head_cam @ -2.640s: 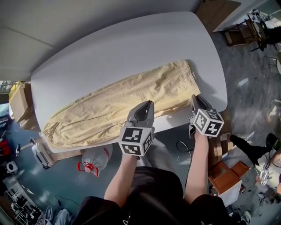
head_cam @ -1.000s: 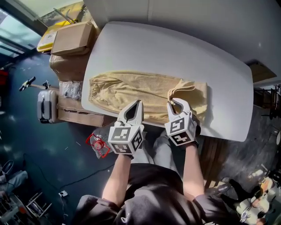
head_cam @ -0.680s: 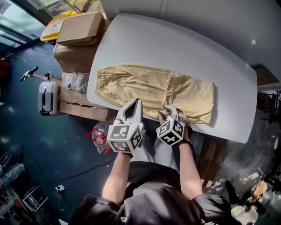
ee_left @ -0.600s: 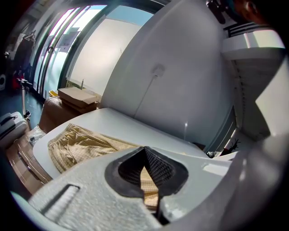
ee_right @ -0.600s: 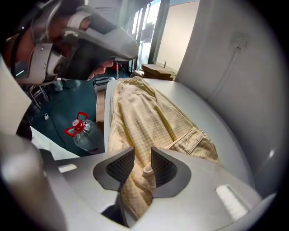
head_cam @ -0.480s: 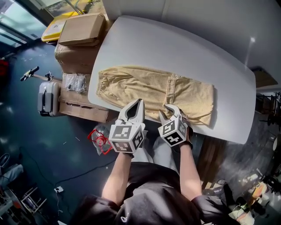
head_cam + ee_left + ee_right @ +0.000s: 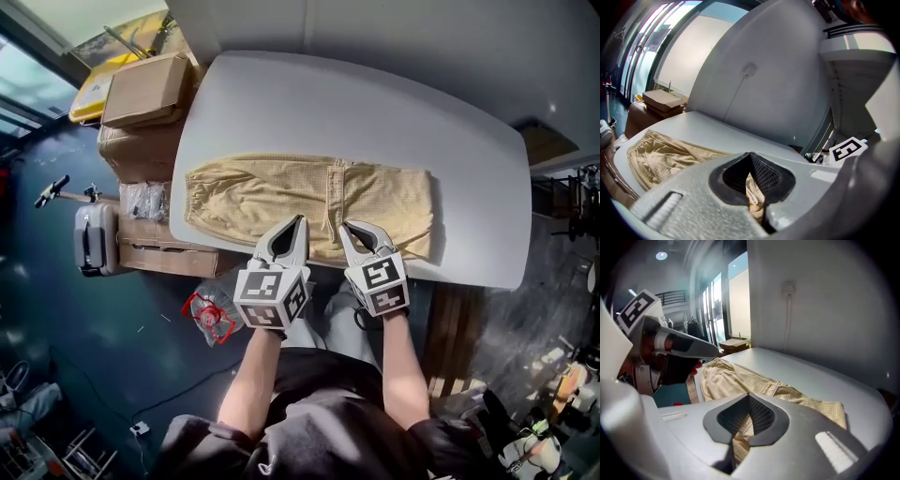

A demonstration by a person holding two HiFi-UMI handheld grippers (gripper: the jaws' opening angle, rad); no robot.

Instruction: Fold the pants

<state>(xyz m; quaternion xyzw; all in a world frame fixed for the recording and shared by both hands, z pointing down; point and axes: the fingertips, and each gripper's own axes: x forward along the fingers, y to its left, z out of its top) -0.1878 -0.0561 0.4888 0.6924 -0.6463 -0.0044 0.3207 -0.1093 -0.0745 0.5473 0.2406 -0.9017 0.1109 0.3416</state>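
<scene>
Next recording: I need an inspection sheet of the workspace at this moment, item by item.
Surface: white table, bare apart from the pants.
Job's things: yellow pants, lying flat along the near edge, right part folded over so the waistband lies mid-length.
Clutter: nothing seen on the table.
Grippers: left gripper shut. Right gripper shut, its fingers having just closed. Both are over the pants' near edge, and cloth shows behind the fingers, but no pinch is evident.
Cables: a thin, faint one on the floor.
Surroundings: boxes, suitcase and bottle beside the table's left end.
</scene>
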